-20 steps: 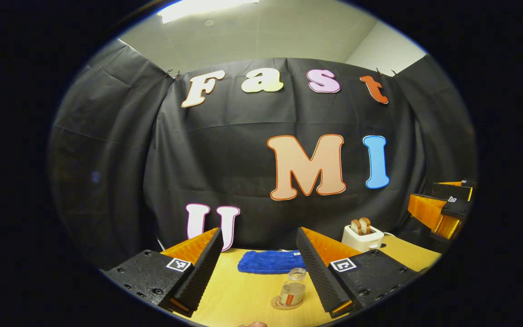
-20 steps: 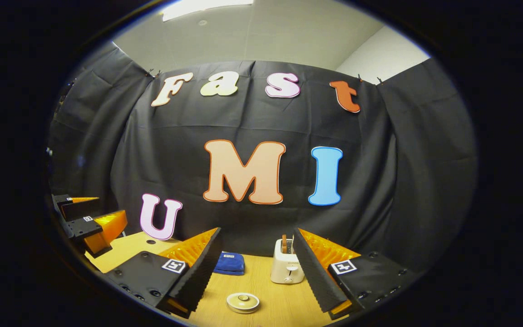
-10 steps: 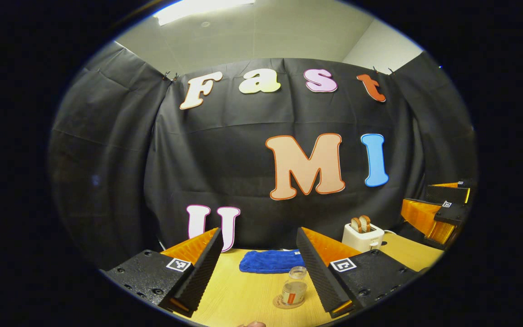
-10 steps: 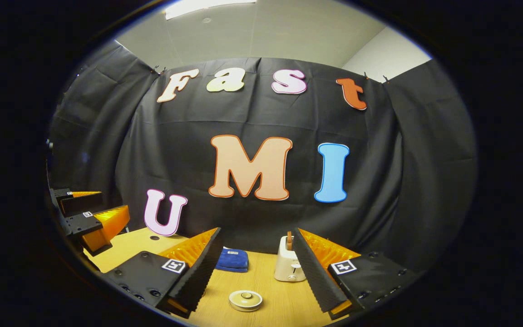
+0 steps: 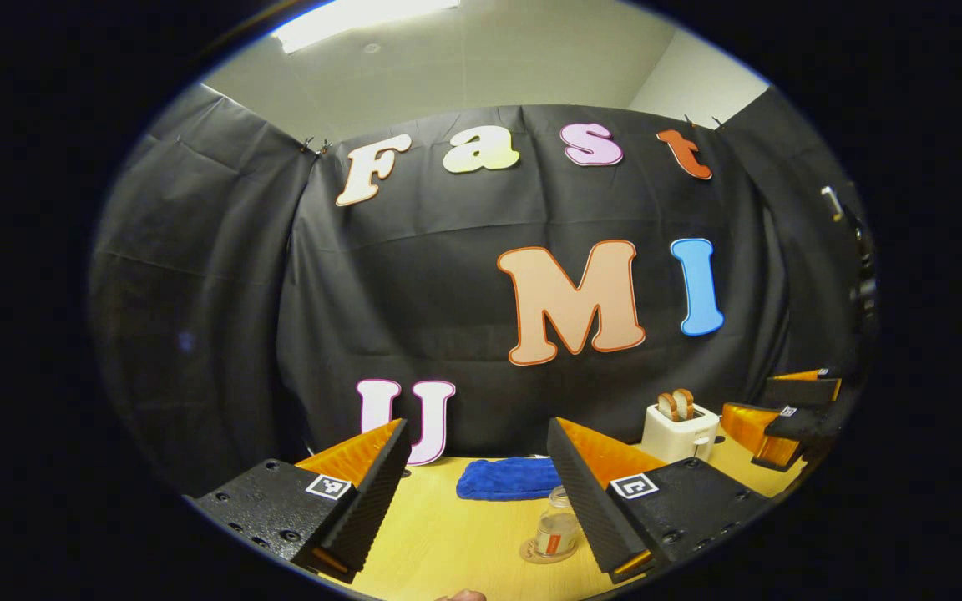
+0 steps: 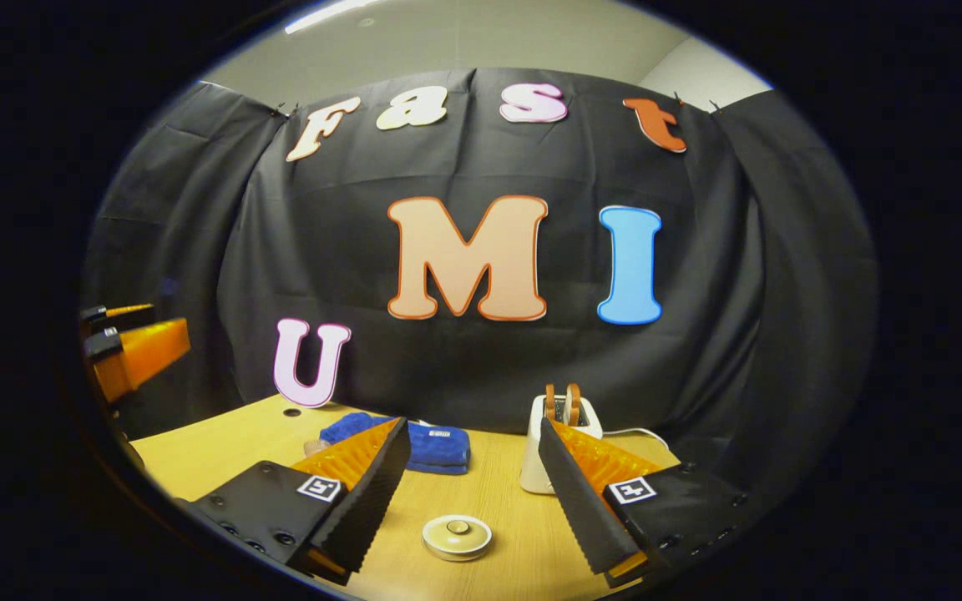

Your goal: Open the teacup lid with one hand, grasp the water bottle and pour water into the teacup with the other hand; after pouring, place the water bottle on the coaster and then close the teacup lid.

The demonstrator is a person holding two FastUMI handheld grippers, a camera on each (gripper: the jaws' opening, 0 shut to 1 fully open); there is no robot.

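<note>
In the left gripper view a small glass water bottle (image 5: 557,531) with an orange label stands upright on a round coaster (image 5: 534,554). It sits on the wooden table (image 5: 439,534), partly behind my right-hand finger. My left gripper (image 5: 477,426) hangs above the table, open and empty. In the right gripper view the cream teacup (image 6: 457,537) sits low on the table with its knobbed lid on. It lies ahead of and between the fingers of my right gripper (image 6: 473,424), which is open and holds nothing.
A folded blue towel (image 5: 508,479) lies at the back of the table, near the black cloth. A white toaster (image 5: 680,431) with bread slices stands at the back right. The right gripper (image 5: 782,411) shows at the right edge, the left gripper (image 6: 134,346) at the left edge.
The right gripper view has tipped downward, so more table shows and the teacup sits slightly nearer. The left gripper view has swung a little left. Both grippers stay open.
</note>
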